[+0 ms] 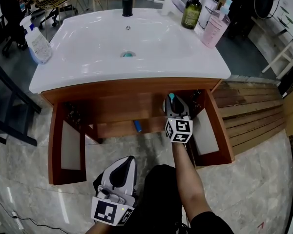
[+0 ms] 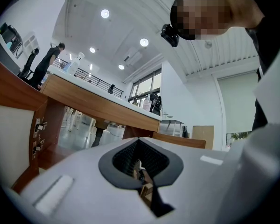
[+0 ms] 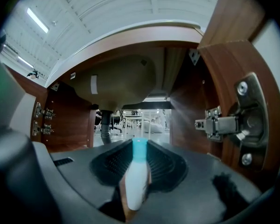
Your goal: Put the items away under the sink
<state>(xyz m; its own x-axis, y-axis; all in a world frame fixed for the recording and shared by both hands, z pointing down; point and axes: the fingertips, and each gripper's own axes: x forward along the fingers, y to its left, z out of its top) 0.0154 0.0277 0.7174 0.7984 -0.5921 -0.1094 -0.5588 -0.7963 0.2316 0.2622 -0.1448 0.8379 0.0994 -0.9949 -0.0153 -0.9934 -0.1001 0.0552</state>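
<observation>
Carrying a small white bottle with a teal cap into the open cabinet just below the sink.
It looks like light, stiff plastic, smooth enough to slip, so the right tool clamping its body along the sides seems sound. The left tool, well below the sink near the person's lap, is closed and empty. The bottle's base and label are hidden, and a small blue thing under the sink is too small to identify.

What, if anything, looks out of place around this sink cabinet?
Nothing looks spilled or broken. Both cabinet doors hang open, and a small blue item lies alone on the wooden board inside. The right gripper holds a white bottle in its jaws at the opening.
</observation>
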